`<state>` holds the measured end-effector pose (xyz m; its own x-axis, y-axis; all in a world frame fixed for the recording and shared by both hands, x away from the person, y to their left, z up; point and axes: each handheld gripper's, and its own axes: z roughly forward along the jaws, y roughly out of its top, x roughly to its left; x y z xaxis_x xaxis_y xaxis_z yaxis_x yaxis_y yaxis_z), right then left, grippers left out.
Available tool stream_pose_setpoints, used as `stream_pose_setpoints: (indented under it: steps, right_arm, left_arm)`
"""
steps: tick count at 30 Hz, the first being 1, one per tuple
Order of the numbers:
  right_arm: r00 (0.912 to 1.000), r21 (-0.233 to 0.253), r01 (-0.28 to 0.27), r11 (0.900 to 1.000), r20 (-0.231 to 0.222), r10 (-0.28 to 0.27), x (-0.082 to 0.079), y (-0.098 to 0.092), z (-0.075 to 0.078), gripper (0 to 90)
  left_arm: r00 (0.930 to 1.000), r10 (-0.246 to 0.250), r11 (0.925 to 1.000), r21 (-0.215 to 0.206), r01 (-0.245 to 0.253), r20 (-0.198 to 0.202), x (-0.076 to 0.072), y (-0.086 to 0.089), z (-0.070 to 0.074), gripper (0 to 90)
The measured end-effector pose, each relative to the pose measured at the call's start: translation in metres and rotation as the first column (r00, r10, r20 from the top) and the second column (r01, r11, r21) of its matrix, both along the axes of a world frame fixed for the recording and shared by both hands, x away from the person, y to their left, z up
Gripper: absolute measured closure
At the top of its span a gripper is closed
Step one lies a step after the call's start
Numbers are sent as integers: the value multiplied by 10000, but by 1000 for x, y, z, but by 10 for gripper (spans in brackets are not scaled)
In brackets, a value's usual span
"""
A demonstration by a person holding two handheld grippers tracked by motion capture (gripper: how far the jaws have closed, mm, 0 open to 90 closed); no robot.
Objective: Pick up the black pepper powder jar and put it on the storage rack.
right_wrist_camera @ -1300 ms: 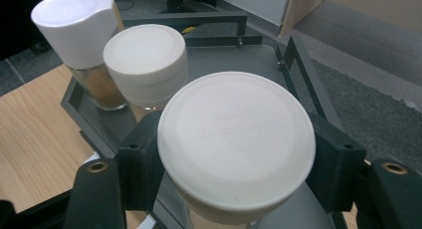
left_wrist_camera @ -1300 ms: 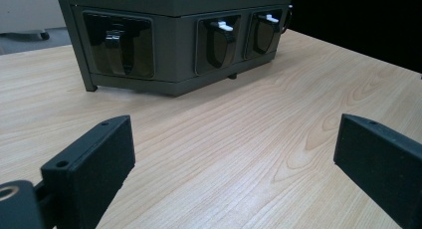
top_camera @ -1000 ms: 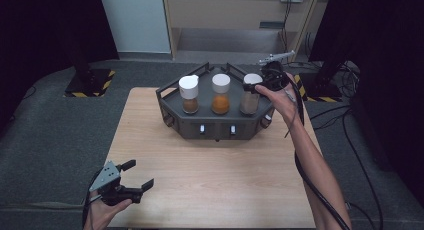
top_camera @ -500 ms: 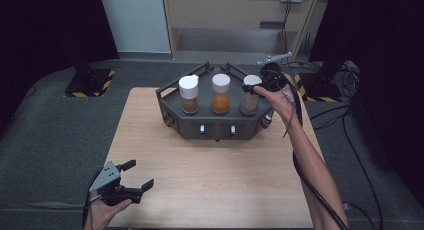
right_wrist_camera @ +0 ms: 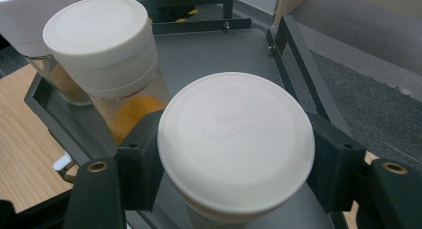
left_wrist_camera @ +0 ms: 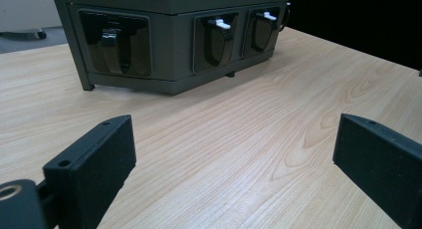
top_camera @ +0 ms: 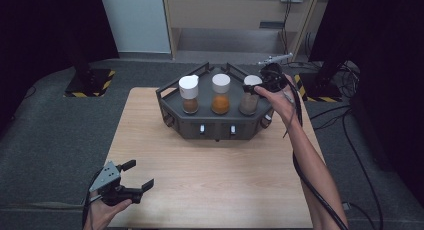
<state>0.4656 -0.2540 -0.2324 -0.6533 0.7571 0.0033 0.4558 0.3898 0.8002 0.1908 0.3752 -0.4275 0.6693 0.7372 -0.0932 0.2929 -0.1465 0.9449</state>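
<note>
I note my right tongs [right_wrist_camera: 234, 184] pinching the white lid of the rightmost jar [right_wrist_camera: 235, 145] upright in the grey rack [top_camera: 172, 117], while my left tongs [top_camera: 134, 176] idle spread above the counter [top_camera: 210, 180], keeping clear.

The high view looks down over the grey rack [top_camera: 216, 121]. The left gripper view faces its front low from afar; the right gripper view hovers close above it.

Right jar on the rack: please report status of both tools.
Right tool shut on right jar, jar standing in rack. Left tool open, idle above table. Middle jar close beside, not touching.
</note>
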Motion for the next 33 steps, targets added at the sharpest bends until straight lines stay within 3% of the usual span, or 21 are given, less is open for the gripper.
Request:
stream_pose_setpoints:
  steps: [7,9,12,19,28,33]
  right_arm:
    - [9999,90,22,10000,120,-23,-2,-2,-3,337]
    - [9997,364,53,9993,228,-61,-4,-5,-4,324]
    - [9991,671,-3,9977,427,-26,-7,-10,-3,240]
    - [9939,729,299,9969,1037,-374,-26,-15,7,103]
    - [9911,868,-266,9959,1325,149,-41,-29,15,51]
    - [9882,585,-407,9975,1502,315,-55,-30,18,47]
  left_arm:
    - [10000,8,10000,7,-8,-5,0,0,0,22]
    - [10000,5,10000,8,-5,1,0,0,0,22]
    - [10000,12,10000,6,-12,-1,0,0,0,22]
    - [10000,20,10000,19,-20,1,0,0,0,22]
    - [10000,15,10000,37,-15,-2,0,-1,1,21]
    - [10000,28,10000,37,-28,-10,0,-1,1,21]
